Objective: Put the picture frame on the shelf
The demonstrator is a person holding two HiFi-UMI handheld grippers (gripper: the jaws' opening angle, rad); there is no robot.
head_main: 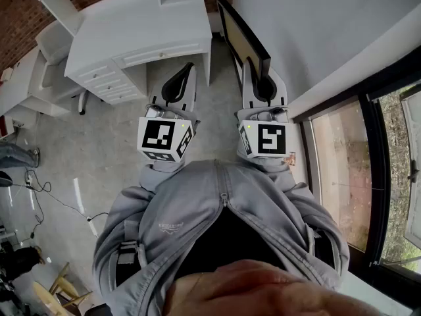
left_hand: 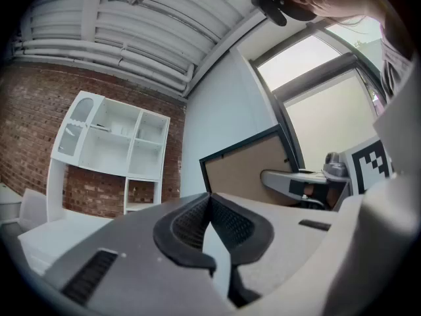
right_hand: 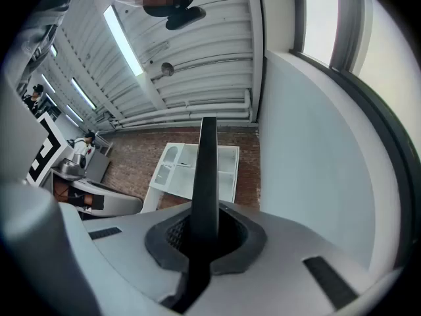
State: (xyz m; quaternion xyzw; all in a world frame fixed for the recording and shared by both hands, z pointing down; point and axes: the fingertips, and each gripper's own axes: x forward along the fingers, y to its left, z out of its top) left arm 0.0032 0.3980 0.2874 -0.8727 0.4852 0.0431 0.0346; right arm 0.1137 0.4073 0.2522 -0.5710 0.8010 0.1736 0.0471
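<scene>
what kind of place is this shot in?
Probably a loft-style studio or office furnished like a home room: red brick wall, white wooden desk with drawers, white cubby shelf unit, and tall dark-framed windows.

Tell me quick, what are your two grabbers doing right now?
Left gripper: closed, holding nothing.
Right gripper: closed on the edge of the picture frame.
</scene>
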